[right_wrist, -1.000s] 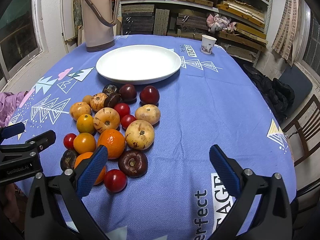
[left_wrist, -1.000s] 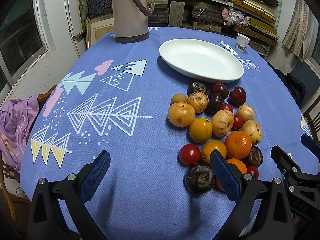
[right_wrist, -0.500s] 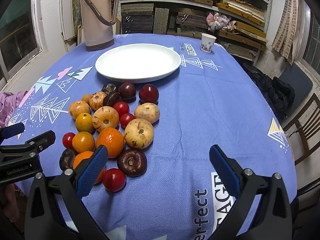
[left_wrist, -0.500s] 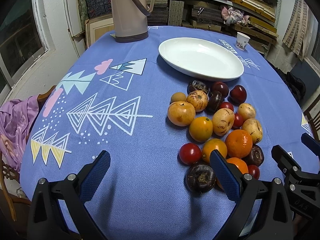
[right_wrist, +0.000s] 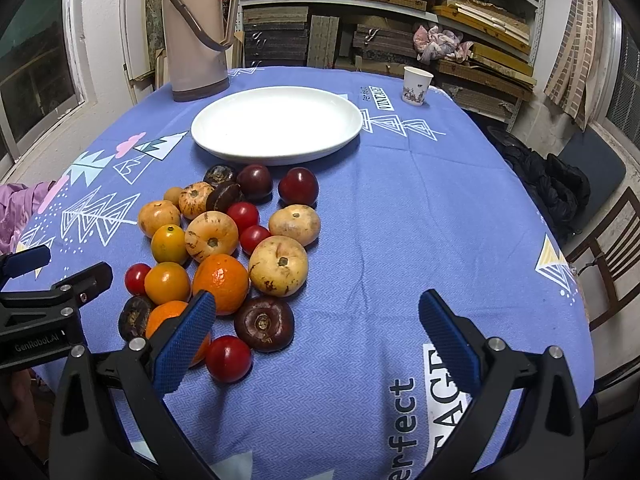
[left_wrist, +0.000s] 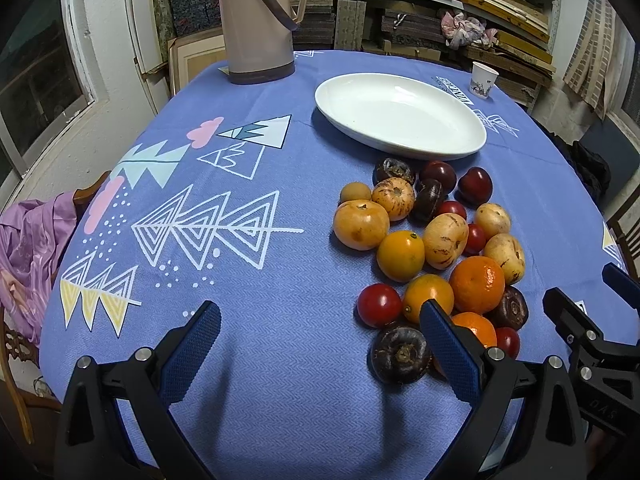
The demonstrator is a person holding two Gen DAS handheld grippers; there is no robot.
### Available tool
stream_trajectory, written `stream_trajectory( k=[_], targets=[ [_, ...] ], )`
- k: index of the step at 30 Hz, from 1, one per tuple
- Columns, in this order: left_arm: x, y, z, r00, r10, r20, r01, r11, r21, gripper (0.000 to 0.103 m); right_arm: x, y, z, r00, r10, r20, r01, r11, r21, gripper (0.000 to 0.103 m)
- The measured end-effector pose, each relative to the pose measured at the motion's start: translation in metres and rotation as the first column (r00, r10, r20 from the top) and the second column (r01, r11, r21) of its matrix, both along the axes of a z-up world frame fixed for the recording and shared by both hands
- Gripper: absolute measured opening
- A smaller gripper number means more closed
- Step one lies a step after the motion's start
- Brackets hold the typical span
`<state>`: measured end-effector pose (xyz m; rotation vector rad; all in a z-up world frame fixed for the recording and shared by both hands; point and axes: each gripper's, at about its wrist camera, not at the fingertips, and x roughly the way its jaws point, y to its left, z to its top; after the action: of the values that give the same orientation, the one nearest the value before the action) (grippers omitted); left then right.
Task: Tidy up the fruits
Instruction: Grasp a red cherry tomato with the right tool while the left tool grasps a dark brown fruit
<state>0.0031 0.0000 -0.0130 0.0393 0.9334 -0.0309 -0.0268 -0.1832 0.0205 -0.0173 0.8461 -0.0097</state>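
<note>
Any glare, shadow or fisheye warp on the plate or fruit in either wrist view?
Left wrist: white plate evenly lit, jaw shadows fall on the tablecloth, black vignette in the corners. Right wrist: plate centre nearly blown out, orange shows small highlights, shelves bow near the edges.

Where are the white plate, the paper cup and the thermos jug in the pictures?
white plate (right_wrist: 224, 148), right wrist view, on its near-left rim.
paper cup (right_wrist: 417, 85), right wrist view, on the middle of its side wall.
thermos jug (left_wrist: 256, 20), left wrist view, on the middle of its body.
</note>
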Motion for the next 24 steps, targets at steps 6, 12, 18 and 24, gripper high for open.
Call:
stream_trajectory(
  k=[6, 12, 18, 24],
  targets=[
    [-0.003, 0.006, -0.002, 0.998, -0.058, 0.034, 0.059, 0.998, -0.018, 0.1, -0.004, -0.004, -0.003, 0.995, 0.097, 0.012, -0.098, 0.994, 0.053, 0.099],
    [-0.002, 0.012, -0.015, 0.992, -0.124, 0.005, 0.124, 0.992, -0.03, 0.1, -0.011, -0.011, -0.004, 0.974, 0.221, 0.045, -0.223, 0.974, 0.051, 0.099],
    [-0.005, 0.01, -0.025, 0.977, -0.214, 0.007, 0.214, 0.977, -0.007, 0.1, -0.019, -0.01, -0.012, 0.925, 0.378, 0.029, -0.379, 0.924, 0.043, 0.099],
    [-0.005, 0.007, -0.026, 0.967, -0.256, 0.017, 0.256, 0.967, -0.016, 0.1, -0.013, 0.005, -0.027, 0.89, 0.455, -0.04, -0.454, 0.89, 0.032, 0.087]
  ],
)
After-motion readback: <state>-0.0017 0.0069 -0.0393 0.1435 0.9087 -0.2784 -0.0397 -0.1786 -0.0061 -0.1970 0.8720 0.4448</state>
